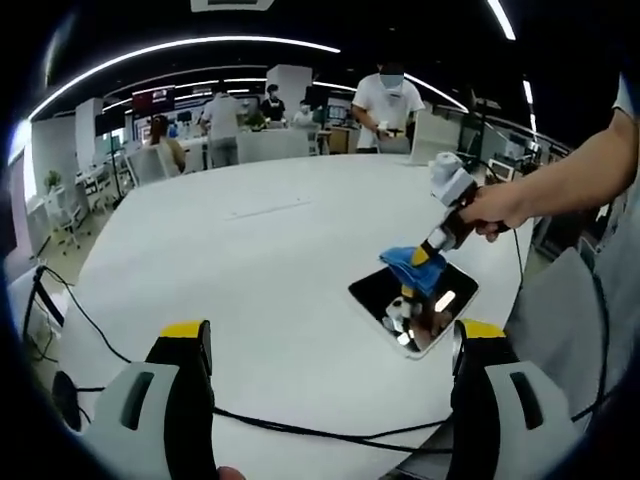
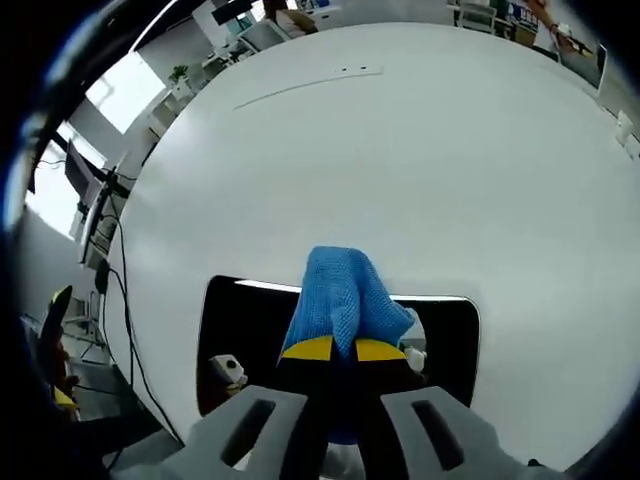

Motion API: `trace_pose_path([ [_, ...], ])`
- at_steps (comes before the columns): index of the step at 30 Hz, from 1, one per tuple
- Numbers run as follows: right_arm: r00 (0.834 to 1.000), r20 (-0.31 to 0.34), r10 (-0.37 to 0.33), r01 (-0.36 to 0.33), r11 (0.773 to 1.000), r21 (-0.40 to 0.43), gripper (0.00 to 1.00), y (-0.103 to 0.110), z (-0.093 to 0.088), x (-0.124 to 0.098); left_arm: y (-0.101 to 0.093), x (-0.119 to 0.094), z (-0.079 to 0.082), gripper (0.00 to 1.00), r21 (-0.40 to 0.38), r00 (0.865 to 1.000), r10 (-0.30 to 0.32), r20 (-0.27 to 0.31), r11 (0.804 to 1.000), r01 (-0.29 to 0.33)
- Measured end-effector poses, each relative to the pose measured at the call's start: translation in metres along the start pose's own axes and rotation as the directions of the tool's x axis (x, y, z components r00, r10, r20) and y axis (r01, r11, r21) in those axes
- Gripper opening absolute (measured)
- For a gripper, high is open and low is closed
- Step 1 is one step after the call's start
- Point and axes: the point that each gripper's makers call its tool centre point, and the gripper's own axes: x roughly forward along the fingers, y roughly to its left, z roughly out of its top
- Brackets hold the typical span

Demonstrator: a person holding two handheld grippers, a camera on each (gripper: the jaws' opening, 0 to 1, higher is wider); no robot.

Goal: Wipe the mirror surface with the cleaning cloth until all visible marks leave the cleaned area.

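The right tool [image 2: 345, 350] pinches the blue cleaning cloth [image 2: 340, 295] on the mirror [image 2: 245, 335] near the tabletop [image 1: 260, 260] edge, the left tool [image 1: 335, 350] is spread, and wiping seems unfinished.

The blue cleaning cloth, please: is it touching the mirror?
Touching. The left gripper view shows the blue cleaning cloth, held by the right gripper, pressed onto the mirror.

mirror [image 2: 250, 330] — partly under cloth [image 2: 340, 295]
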Motion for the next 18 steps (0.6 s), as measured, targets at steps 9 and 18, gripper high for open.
trace_pose_path([
  [9, 1.000, -0.024, 0.002, -0.003, 0.999, -0.040, 0.00, 0.022, 0.004, 0.007, -0.003, 0.001, -0.003, 0.99, -0.018, 1.000, -0.015, 0.003, 1.000, 0.015],
  [18, 1.000, -0.022, 0.016, -0.017, 0.998, -0.066, 0.00, 0.050, 0.010, 0.014, 0.009, 0.002, 0.001, 0.99, -0.030, 0.999, -0.005, 0.032, 1.000, 0.006],
])
